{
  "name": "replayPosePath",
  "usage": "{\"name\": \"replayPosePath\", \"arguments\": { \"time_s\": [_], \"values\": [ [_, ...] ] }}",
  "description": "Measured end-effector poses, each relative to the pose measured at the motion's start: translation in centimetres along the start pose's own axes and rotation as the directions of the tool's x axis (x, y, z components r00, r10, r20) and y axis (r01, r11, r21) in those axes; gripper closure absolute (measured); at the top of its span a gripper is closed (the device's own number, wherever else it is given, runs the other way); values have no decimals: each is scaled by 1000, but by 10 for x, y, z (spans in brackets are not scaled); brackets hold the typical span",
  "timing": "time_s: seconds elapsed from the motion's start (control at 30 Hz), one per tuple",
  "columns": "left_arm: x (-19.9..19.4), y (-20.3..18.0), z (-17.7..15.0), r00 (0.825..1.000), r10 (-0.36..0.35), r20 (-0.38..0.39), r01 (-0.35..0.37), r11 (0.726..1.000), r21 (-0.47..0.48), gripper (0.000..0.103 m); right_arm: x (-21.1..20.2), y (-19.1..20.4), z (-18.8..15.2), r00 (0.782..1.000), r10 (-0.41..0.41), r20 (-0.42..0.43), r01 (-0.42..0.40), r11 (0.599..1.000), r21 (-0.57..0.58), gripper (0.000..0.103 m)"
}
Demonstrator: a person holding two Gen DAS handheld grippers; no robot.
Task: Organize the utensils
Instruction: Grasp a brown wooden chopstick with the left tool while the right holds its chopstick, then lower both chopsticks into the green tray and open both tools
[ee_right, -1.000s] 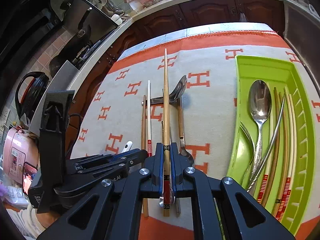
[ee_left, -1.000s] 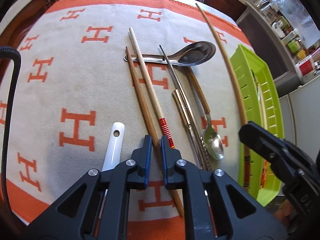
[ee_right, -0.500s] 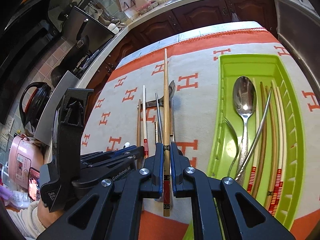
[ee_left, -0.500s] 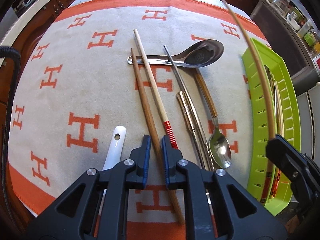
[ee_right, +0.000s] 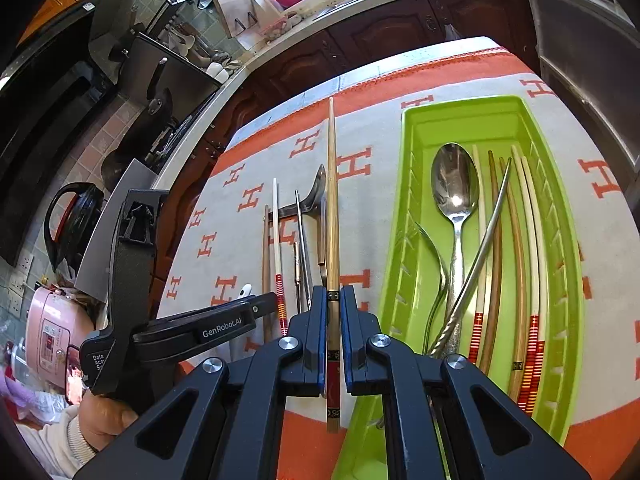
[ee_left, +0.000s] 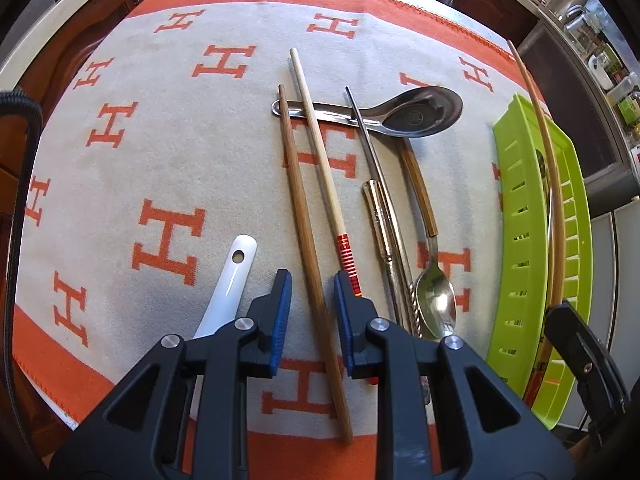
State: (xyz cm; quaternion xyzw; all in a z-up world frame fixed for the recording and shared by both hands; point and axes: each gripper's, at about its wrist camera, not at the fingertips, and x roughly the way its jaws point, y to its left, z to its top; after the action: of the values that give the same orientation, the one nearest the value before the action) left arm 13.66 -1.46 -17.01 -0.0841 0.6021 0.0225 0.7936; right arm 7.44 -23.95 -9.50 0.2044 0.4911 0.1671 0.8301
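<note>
My left gripper [ee_left: 313, 304] points down at the orange-and-cream cloth. Its jaws are opening, and a brown chopstick [ee_left: 298, 208] lies on the cloth between the blue pads, which do not press on it. My right gripper [ee_right: 333, 312] is shut on a light wooden chopstick [ee_right: 332, 200] with a dark patterned end, held above the cloth just left of the green tray [ee_right: 408, 208]. In the left wrist view that held chopstick [ee_left: 550, 168] arcs over the green tray [ee_left: 520, 208]. The tray holds a steel spoon [ee_right: 456, 184], a fork and several chopsticks.
On the cloth lie a pale chopstick with red bands [ee_left: 320, 152], a large steel spoon [ee_left: 420, 112], a metal chopstick [ee_left: 366, 136], a gold-handled utensil [ee_left: 384, 224], a small spoon [ee_left: 436, 300] and a white spoon handle [ee_left: 234, 276]. Kitchen counters surround the table.
The left gripper's pads have spread apart from the brown chopstick. The right gripper has carried its chopstick to the right, closer to the green tray.
</note>
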Motion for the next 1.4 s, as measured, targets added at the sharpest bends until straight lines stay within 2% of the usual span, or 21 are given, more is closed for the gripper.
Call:
{"name": "replayPosePath", "arguments": {
  "time_s": [0.03,0.1,0.2,0.33,0.43,0.57,0.77,0.87,1.1,1.23,1.27,1.4],
  "values": [
    [0,1,1,1000,-5,-2,5,1000,-6,84,0,0,0,1000,2,1,-2,1000,4,98],
    [0,8,3,1000,-25,-11,25,999,-36,98,-3,-1,-2,1000,3,6,-3,1000,8,98],
    [1,18,7,996,-81,-24,79,993,-85,99,-9,-2,-4,1000,7,17,-7,1000,15,98],
    [-12,19,2,991,-136,-16,134,986,-96,99,-18,-4,-6,1000,11,28,-12,1000,25,98],
    [-33,8,-2,983,-183,11,184,982,-53,99,-29,-9,-8,999,6,45,-7,999,41,98],
    [-63,-21,-3,961,-275,19,275,961,22,99,-47,-18,-11,997,-15,72,10,997,70,98],
    [-90,-94,-1,927,-374,-4,367,907,206,99,-71,-46,-22,992,-86,97,70,985,156,98],
    [-87,-124,-3,918,-393,-45,391,885,253,99,-74,-62,-27,988,-128,82,110,975,195,98],
    [-54,-162,-4,928,-357,-107,372,874,311,98,-69,-81,-34,982,-187,36,172,953,248,94],
    [-40,-163,-5,933,-340,-123,361,877,318,98,-74,-81,-33,975,-211,66,188,949,253,69],
    [-37,-162,-4,932,-340,-124,362,877,317,98,-75,-80,-31,972,-221,77,195,947,255,66],
    [-36,-163,-6,934,-336,-117,356,874,332,98,-84,-75,-29,958,-262,115,229,943,243,65]
  ]
}}
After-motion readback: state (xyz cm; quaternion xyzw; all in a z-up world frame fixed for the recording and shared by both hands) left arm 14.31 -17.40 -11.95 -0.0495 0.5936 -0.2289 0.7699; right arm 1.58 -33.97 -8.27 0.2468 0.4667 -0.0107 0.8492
